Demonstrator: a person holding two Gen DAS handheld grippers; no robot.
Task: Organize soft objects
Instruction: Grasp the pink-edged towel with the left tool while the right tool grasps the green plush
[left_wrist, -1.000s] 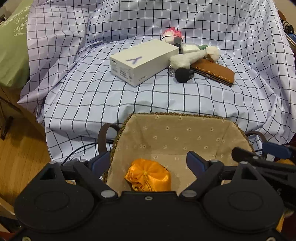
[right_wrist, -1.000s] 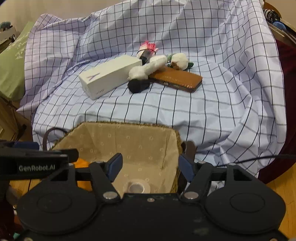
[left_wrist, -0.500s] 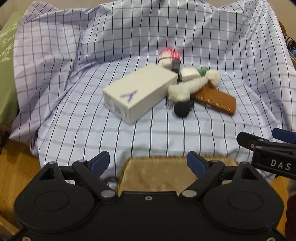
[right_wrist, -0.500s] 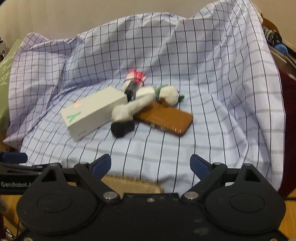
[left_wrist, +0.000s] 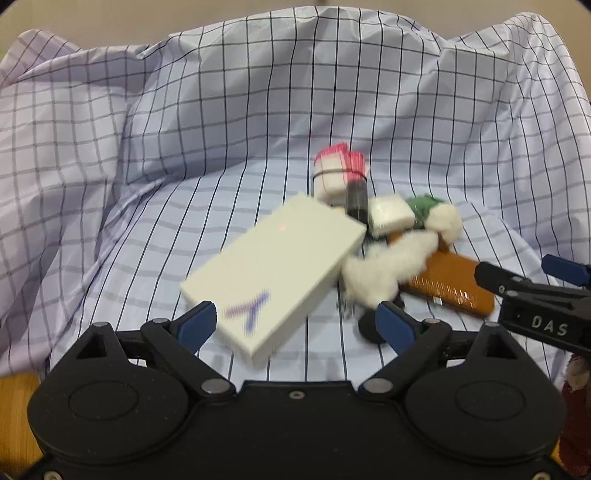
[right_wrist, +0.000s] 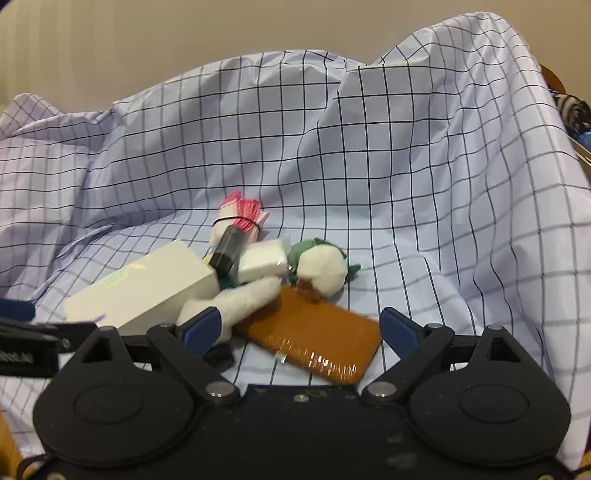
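Both claws are spread with nothing between them, the left claw (left_wrist: 295, 325) having just widened, the white plush toy (right_wrist: 258, 295) lying just ahead of the right claw (right_wrist: 299, 328) on the checked cloth (right_wrist: 406, 184).

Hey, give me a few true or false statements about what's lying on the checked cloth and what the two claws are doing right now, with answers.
1. The white box lies on the checked cloth. True.
2. The left claw is clamped on the box. False: it is open, gripping nothing.
3. The fluffy white toy partly lies over the brown wallet. True.
4. The right claw holds the wallet. False: it is open and empty.
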